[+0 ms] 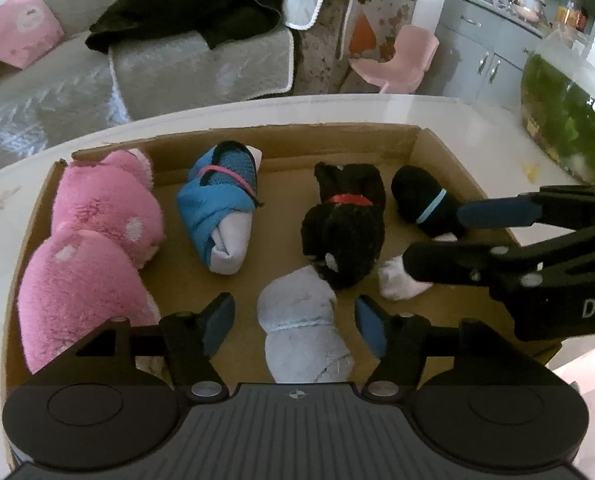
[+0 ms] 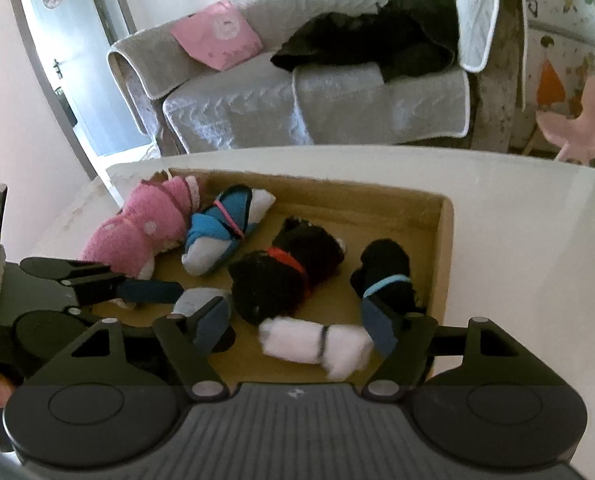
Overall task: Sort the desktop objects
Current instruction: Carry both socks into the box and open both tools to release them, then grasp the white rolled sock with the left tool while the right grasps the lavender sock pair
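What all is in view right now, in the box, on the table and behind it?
cardboard box: one, brown, on the white table
pink fluffy bundles: two, box left side
blue and white bundle: one, pink band, beside them
black bundle with red band: one, centre
black bundle with blue band: one, right
pale blue bundle: one, near edge
white bundle: one, dark band, near right
sofa: grey cover, behind
fish tank: one, table right
left hand-held gripper: open around pale blue bundle
right hand-held gripper: open around white bundle

black grippers (image 1: 295, 318), blue-padded fingers (image 1: 219, 322), perhaps screws.
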A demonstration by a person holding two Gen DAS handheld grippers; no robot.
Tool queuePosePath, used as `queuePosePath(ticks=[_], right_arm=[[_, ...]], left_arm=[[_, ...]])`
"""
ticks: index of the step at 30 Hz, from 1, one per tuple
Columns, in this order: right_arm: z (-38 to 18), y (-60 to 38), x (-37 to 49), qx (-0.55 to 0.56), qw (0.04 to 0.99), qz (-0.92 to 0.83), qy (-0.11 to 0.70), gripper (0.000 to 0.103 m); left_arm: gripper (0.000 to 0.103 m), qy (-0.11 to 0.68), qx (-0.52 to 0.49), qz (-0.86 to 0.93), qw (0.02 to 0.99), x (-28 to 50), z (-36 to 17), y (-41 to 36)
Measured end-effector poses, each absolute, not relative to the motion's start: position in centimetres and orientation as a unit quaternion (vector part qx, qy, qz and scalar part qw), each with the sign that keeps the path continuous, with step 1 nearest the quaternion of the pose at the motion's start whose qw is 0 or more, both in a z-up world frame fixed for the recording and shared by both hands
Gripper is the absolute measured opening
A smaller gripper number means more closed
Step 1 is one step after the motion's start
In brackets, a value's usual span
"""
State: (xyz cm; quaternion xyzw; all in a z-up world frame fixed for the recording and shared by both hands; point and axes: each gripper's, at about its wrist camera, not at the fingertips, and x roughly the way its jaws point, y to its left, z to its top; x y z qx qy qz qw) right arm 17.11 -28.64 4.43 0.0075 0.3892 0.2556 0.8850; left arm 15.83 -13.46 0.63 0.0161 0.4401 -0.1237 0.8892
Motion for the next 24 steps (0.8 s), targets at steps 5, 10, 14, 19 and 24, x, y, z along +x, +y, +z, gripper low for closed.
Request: queuePosePath(ticks=[5, 10, 14, 19, 24], right_arm=[[5.3, -29.3, 16.8, 0.013, 0.891, 0.251, 0.378, 0.074], [6.4, -30.7, 15.0, 0.019, 0.897, 0.255, 0.36, 0.078], [6.6, -32.3, 13.1, 0.031, 0.899, 0.256, 0.354, 0.08], [6.0, -34.5, 10.1, 0.046, 0.902, 0.252, 0.349, 0.084], [4.2, -35.5, 7.7, 0.047, 0.9, 0.257, 0.35, 0.087]], left_arm=[[0.08, 0.429, 0.02, -0.121, 0.895, 14.8, 2.0, -13.4], [0.084, 0.405, 0.016, -0.124, 0.906, 12.3, 4.3, -12.7], [0.084, 0.394, 0.011, -0.125, 0.91, 9.8, 5.5, -11.5], [0.09, 0.377, 0.016, -0.114, 0.919, 5.4, 6.4, -9.1], [0.094, 0.389, 0.017, -0.089, 0.917, 2.0, 5.1, -5.5]])
